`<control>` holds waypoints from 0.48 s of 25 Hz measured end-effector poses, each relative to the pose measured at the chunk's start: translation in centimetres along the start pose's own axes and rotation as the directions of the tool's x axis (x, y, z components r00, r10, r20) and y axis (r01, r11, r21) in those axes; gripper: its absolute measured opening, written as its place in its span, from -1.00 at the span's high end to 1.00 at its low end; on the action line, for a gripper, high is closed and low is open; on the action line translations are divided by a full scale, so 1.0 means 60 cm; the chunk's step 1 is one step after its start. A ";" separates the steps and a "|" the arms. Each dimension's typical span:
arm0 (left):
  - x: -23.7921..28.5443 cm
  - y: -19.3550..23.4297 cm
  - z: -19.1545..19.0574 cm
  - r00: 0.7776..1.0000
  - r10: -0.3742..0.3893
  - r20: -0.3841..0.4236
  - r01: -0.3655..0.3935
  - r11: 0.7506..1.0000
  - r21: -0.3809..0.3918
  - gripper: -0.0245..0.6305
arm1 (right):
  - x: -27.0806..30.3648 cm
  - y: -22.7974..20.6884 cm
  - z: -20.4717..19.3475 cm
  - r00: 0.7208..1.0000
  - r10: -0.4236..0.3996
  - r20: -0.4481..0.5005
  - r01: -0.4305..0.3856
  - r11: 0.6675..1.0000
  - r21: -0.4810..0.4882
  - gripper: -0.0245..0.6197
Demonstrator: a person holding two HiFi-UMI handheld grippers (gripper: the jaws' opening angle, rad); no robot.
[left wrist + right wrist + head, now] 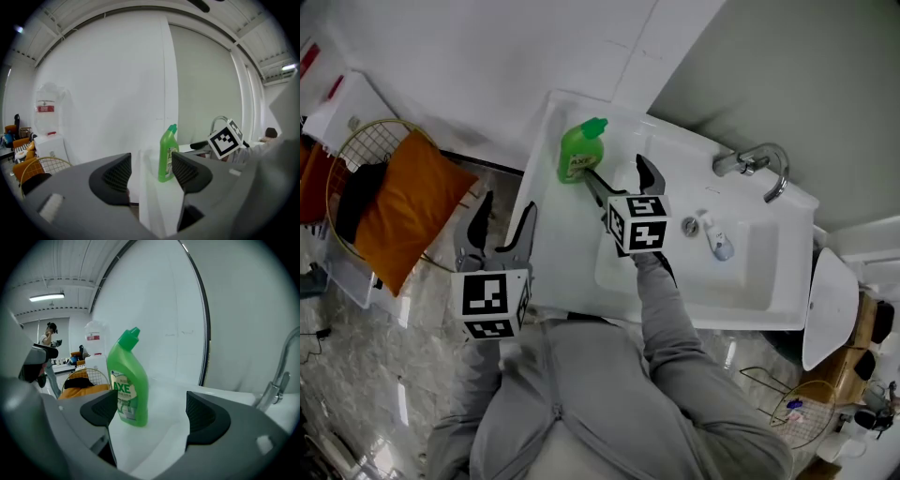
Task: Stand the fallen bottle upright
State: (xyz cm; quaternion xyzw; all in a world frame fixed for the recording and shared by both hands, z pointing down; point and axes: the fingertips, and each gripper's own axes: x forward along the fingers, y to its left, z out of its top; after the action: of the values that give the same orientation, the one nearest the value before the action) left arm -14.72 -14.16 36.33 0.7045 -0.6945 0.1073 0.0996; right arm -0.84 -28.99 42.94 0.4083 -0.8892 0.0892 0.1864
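The green bottle (579,155) stands upright on the white sink's (572,272) flat rim, at the back left corner by the wall, cap up. The right gripper (617,178) hovers just in front of it with its jaws spread wide and released, the pads clear of the bottle. The left gripper (508,211) hangs beside the sink's left edge, jaws apart too, grasping nothing.
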 end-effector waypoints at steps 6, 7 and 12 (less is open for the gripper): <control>0.041 -0.087 0.014 0.991 -0.136 0.001 0.136 0.990 0.046 0.00 | -0.063 -0.072 -0.046 0.996 -0.085 -0.034 0.086 0.996 0.037 -0.42; 0.048 -0.104 0.015 0.987 -0.160 -0.001 0.160 0.986 0.054 0.00 | -0.075 -0.089 -0.055 0.994 -0.107 -0.040 0.108 0.993 0.043 -0.42; 0.083 -0.194 0.015 0.961 -0.276 -0.015 0.277 0.957 0.084 0.00 | -0.144 -0.183 -0.112 0.970 -0.227 -0.085 0.235 0.968 0.089 -0.42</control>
State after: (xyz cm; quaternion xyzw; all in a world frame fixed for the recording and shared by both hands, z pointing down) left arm -3.04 -19.00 37.00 0.7980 -0.5838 0.1231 0.0848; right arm 14.39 -28.06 45.64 0.5142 -0.8225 0.1257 0.2079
